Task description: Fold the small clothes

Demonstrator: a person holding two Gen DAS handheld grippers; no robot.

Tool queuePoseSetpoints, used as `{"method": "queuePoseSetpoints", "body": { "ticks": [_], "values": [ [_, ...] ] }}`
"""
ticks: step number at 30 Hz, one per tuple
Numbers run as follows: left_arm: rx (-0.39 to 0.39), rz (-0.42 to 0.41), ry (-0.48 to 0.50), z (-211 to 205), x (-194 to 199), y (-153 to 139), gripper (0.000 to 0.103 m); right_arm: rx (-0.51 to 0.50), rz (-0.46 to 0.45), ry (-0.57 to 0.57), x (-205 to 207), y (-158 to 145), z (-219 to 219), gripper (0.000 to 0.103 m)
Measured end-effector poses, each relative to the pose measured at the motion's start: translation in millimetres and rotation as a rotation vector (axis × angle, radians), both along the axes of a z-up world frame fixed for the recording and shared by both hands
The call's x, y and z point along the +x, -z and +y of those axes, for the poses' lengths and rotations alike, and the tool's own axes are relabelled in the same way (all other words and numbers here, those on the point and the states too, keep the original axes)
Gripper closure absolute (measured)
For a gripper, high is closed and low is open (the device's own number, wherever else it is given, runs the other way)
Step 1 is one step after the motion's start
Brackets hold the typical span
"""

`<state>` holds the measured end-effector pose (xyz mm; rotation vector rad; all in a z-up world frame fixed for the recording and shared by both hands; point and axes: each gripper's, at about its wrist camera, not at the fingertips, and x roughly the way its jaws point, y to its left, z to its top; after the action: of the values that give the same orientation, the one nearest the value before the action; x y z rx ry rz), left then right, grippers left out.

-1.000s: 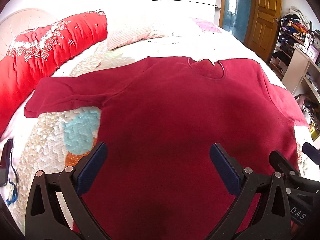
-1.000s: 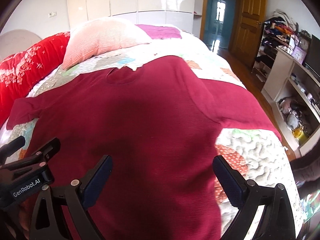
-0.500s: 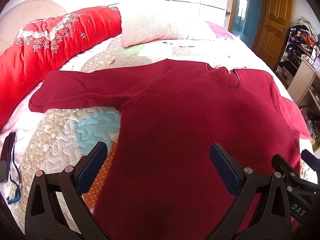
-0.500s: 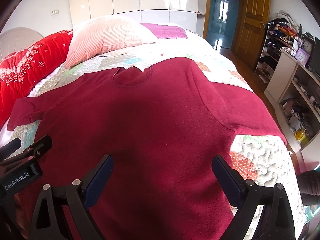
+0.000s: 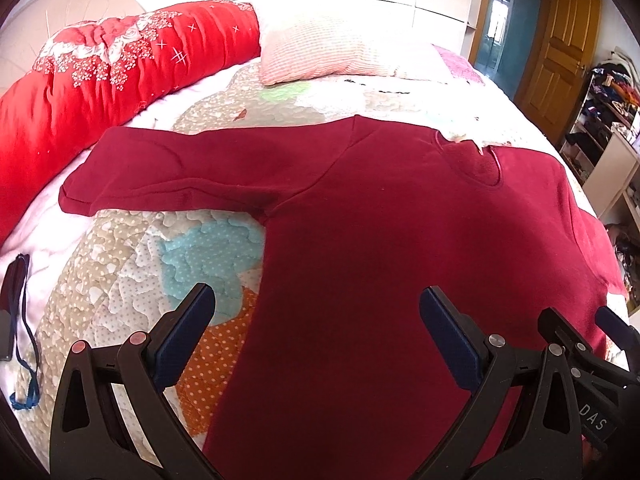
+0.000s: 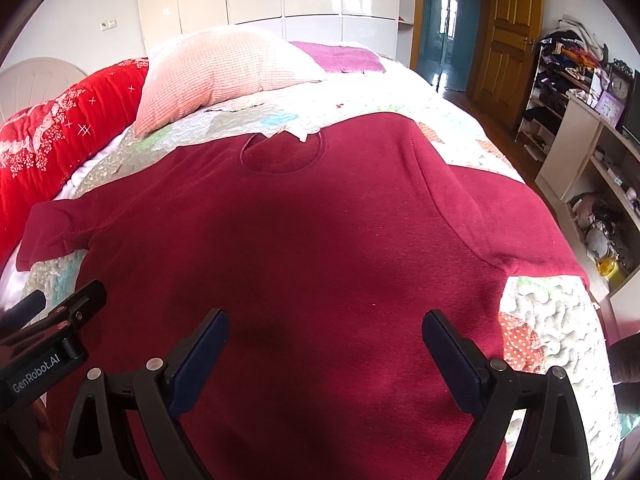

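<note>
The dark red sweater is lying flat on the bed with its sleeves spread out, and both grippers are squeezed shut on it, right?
Not quite. The sweater does lie flat on the bed with its sleeves spread out, but neither gripper is shut. The left gripper and the right gripper both have their jaws wide open, holding nothing, as each wrist view shows.

Dark red long-sleeved sweater [image 5: 392, 248] lies flat, sleeves spread, on the quilt [image 5: 132, 280].

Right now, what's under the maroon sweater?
The maroon sweater lies flat on the patchwork quilt, which shows around both sleeves and beyond the collar. Whatever sits beneath the sweater's body is covered. Both grippers, left and right, are open above it.
</note>
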<state>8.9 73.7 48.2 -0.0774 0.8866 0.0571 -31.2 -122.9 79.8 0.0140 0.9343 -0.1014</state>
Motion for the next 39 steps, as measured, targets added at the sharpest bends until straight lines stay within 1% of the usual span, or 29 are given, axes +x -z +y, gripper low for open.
{"method": "queuePoseSetpoints", "body": {
  "ticks": [10, 13, 17, 19, 22, 24, 26, 29, 30, 33, 35, 37, 39],
  "values": [
    [-0.025, 0.018, -0.043, 23.7, 8.2, 4.2, 0.000, 0.002, 0.005, -0.004, 11.2, 4.8, 11.9, 0.008],
    [-0.024, 0.021, -0.054, 30.9, 9.3, 5.7, 0.000, 0.026, 0.012, -0.003, 16.7, 6.5, 16.5, 0.010],
    [-0.027, 0.030, -0.070, 41.2, 11.3, 8.5, 0.000, 0.045, 0.009, -0.009, 21.8, 7.1, 26.5, 0.010],
    [-0.037, 0.040, -0.082, 49.3, 13.5, 9.6, 0.000, 0.045, 0.009, -0.018, 24.1, 7.7, 32.0, 0.010],
    [-0.072, 0.051, -0.115, 70.0, 17.3, 8.3, 0.000, 0.040, 0.011, -0.037, 26.8, 9.9, 40.7, 0.010],
    [-0.087, 0.058, -0.151, 90.7, 21.1, 6.3, 0.000, 0.040, 0.015, -0.051, 29.8, 12.1, 45.7, 0.014],
    [-0.086, 0.064, -0.190, 110.5, 25.5, 4.5, 0.000, 0.048, 0.022, -0.074, 33.8, 14.5, 51.9, 0.021],
    [-0.077, 0.070, -0.284, 152.7, 34.2, 1.1, 0.000, 0.052, 0.030, -0.100, 39.3, 18.6, 60.1, 0.026],
    [-0.075, 0.072, -0.329, 172.3, 38.6, 0.0, 0.000, 0.054, 0.028, -0.107, 41.2, 19.7, 62.9, 0.028],
    [-0.079, 0.084, -0.439, 218.1, 46.3, 0.4, 0.000, 0.064, 0.020, -0.126, 44.7, 20.8, 68.9, 0.029],
    [-0.100, 0.094, -0.528, 250.9, 49.5, 4.1, 0.001, 0.075, 0.022, -0.143, 47.3, 22.4, 72.6, 0.029],
    [-0.130, 0.102, -0.616, 283.4, 52.5, 10.0, 0.010, 0.076, 0.022, -0.153, 48.7, 23.7, 74.6, 0.029],
    [-0.150, 0.119, -0.663, 306.6, 56.5, 16.3, 0.012, 0.070, 0.020, -0.162, 50.2, 25.3, 76.4, 0.029]
  ]
}}
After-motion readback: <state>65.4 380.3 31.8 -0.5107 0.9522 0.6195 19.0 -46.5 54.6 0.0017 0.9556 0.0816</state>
